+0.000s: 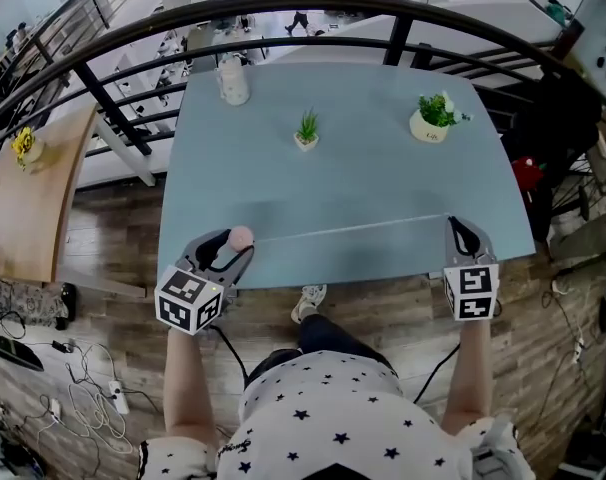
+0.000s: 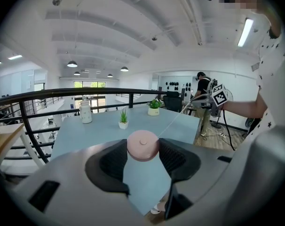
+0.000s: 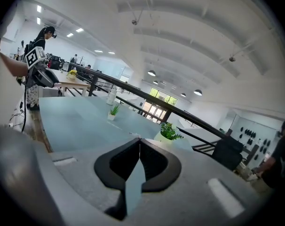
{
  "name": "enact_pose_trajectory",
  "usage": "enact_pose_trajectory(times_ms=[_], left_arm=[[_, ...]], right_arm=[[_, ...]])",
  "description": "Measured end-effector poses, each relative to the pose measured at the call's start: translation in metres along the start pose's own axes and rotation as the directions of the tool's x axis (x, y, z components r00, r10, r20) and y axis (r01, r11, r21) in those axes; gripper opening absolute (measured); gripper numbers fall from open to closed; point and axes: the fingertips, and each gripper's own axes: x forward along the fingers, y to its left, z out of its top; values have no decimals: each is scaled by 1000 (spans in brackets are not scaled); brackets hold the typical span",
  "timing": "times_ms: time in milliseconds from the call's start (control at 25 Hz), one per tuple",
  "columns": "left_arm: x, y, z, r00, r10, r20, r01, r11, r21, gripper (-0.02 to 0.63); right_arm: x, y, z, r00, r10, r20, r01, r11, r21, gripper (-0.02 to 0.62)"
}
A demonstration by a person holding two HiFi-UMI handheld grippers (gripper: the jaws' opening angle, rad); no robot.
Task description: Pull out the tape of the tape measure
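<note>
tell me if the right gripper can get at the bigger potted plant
Probably not yet. The way is free: only bare table lies between the right gripper and the bigger potted plant. But its jaws are shut on the tape, pulled out from the tape measure in the left gripper.

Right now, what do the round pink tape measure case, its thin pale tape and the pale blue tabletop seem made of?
Round pink tape measure case: probably plastic, smooth, matte, with a moulded centre button.
Thin pale tape: too fine to tell; it stretches straight, maybe fabric or vinyl.
Pale blue tabletop: likely laminate or painted board, even colour, dull sheen.
</note>
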Motion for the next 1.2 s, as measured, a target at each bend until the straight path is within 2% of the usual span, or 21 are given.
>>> enact_pose_trajectory(times_ms=[520,1200], left_arm=[[-1,6,-1,1000,19,-1,-19,1000,-1,210],[7,-6,2,1000,-3,-7,3,1000,11,210]], right_arm=[[1,-13,-2,999,-39,-8,39,999,-13,9],[5,13,8,999,32,24,-32,999,7,9]])
